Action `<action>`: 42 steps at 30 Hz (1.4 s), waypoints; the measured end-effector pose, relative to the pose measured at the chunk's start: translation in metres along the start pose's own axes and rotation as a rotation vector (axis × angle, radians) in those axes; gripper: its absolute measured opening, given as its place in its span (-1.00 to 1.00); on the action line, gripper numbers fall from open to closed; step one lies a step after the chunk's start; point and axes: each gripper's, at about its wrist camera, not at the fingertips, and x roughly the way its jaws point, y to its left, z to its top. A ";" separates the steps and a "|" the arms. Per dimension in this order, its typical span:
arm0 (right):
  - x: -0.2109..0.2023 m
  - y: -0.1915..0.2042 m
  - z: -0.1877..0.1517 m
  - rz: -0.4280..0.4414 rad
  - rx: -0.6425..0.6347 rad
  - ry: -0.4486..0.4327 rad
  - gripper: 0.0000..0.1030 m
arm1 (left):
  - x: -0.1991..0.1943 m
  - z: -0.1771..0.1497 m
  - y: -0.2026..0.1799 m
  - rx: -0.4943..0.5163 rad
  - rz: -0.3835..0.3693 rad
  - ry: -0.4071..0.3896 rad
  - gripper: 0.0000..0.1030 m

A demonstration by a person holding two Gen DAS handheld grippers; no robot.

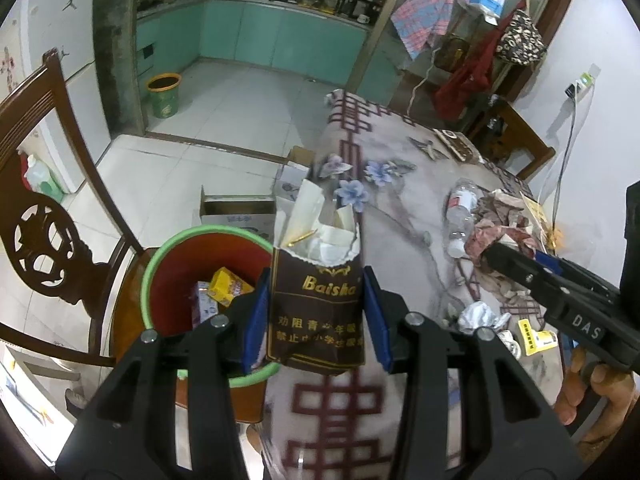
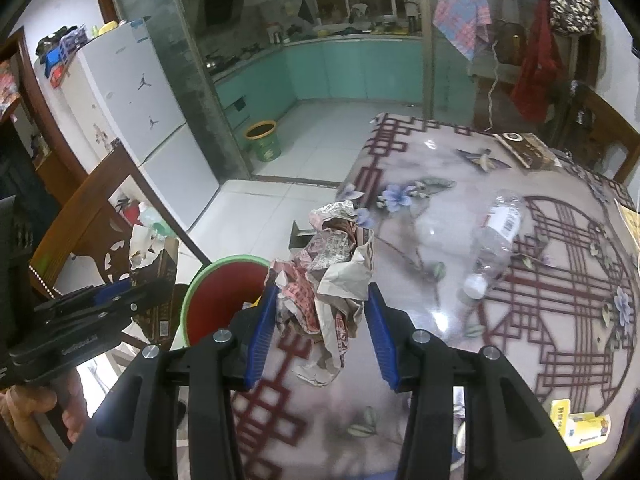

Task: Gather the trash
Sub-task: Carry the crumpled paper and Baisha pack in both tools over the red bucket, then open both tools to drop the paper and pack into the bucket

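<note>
1. Right now my left gripper [image 1: 316,312] is squeezing a torn brown packet [image 1: 318,300] between its blue pads. The packet stands up tall, with ripped white paper sticking out of the top.

2. My right gripper [image 2: 320,320] is clamped on a crumpled paper wad [image 2: 328,276]. A loose tail of paper hangs down below the pads.

3. The red bin [image 1: 208,268] with the green rim sits on a chair [image 1: 48,240] just beside the counter [image 1: 400,208]. It already has a yellow box [image 1: 230,286] and some other small things inside. The packet is at the edge of the bin, not clearly over the hole. The wad looks like it is over the counter edge, near the bin.

4. What could go wrong: if I let go too soon, the packet could hit the rim and fall on the floor.

5. The wad is loose and floppy, so bits could slip out or catch on a pad when I let go.

6. My two grippers are near each other, so they could bump over the bin.

7. More trash waits on the counter: a clear bottle [image 2: 494,236], a foil ball [image 1: 482,316] and a yellow wrapper [image 2: 580,428].
</note>
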 end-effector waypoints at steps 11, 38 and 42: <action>0.048 0.049 0.008 0.086 -0.068 0.077 -0.16 | 0.009 0.002 0.056 -0.068 0.050 0.034 -0.19; 0.123 0.091 0.017 0.226 -0.154 0.199 0.30 | 0.072 0.021 0.111 -0.157 0.070 0.121 -0.19; 0.117 0.087 0.018 0.226 -0.143 0.175 0.30 | 0.076 0.021 0.111 -0.157 0.068 0.128 -0.18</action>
